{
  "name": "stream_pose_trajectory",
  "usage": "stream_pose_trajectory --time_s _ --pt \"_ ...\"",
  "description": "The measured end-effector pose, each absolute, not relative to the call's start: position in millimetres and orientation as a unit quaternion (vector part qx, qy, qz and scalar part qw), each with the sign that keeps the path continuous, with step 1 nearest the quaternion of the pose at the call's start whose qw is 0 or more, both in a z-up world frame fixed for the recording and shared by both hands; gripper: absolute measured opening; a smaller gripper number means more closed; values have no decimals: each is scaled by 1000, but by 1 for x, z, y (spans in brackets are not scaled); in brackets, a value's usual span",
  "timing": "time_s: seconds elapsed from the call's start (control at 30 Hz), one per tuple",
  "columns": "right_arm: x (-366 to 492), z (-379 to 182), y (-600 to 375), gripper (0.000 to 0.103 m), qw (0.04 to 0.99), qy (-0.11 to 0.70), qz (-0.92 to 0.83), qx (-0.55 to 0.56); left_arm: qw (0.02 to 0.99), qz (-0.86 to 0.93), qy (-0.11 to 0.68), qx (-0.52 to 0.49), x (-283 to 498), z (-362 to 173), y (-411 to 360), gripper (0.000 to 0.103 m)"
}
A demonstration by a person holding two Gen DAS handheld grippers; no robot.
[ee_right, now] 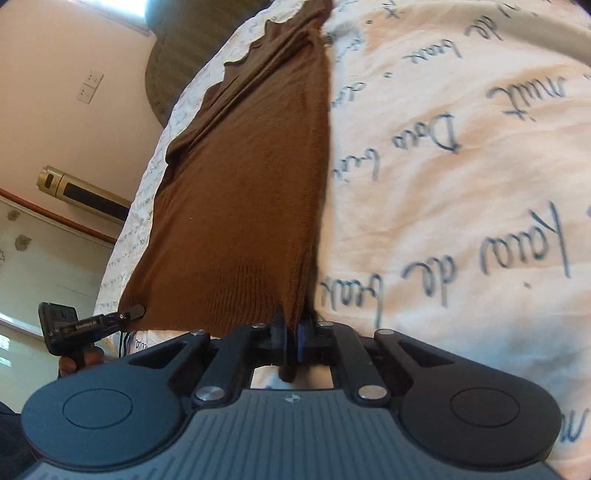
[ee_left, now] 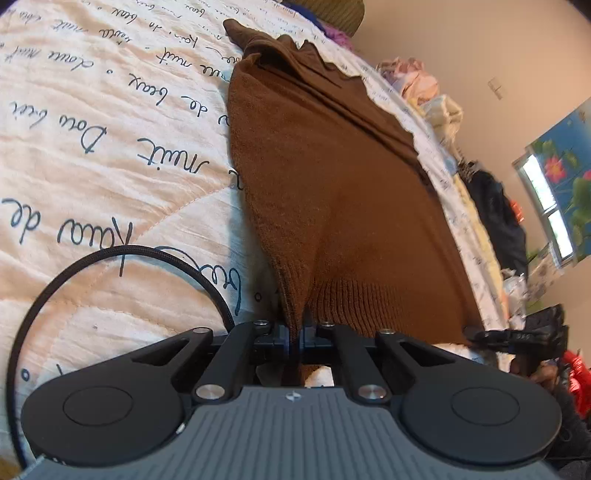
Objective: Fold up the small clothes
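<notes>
A brown knit sweater (ee_left: 332, 184) lies stretched out on a white quilt with handwriting print (ee_left: 92, 129). My left gripper (ee_left: 294, 338) is shut on one corner of its ribbed hem. My right gripper (ee_right: 291, 338) is shut on the other hem corner of the same sweater (ee_right: 251, 184). Each gripper shows in the other's view at the far hem corner: the right gripper in the left wrist view (ee_left: 476, 334), the left gripper in the right wrist view (ee_right: 133, 312). The hem is pulled taut between them. The far end of the sweater rests on the quilt (ee_right: 461, 166).
A heap of pale clothes (ee_left: 417, 81) and dark clothes (ee_left: 495, 210) lies along the bed's far edge. A green cushion (ee_left: 332, 11) sits at the head. A dark round headboard (ee_right: 184, 55) and a gold air conditioner (ee_right: 81, 195) stand beyond the bed.
</notes>
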State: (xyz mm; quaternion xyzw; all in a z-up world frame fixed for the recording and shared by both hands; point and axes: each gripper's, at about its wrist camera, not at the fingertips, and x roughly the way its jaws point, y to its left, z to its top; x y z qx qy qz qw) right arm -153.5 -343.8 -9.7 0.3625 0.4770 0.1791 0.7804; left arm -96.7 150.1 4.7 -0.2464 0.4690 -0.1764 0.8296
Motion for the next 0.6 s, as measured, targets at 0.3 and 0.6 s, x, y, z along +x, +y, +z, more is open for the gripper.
stream_pose_trajectory --time_s 0.3,0.6 --pt "-152 42 -369 17 822 409 131 374 839 -234 401 -283 -99 66 171 71" --pt "1 57 -268 75 909 314 99 255 950 -54 291 -100 58 68 73 65"
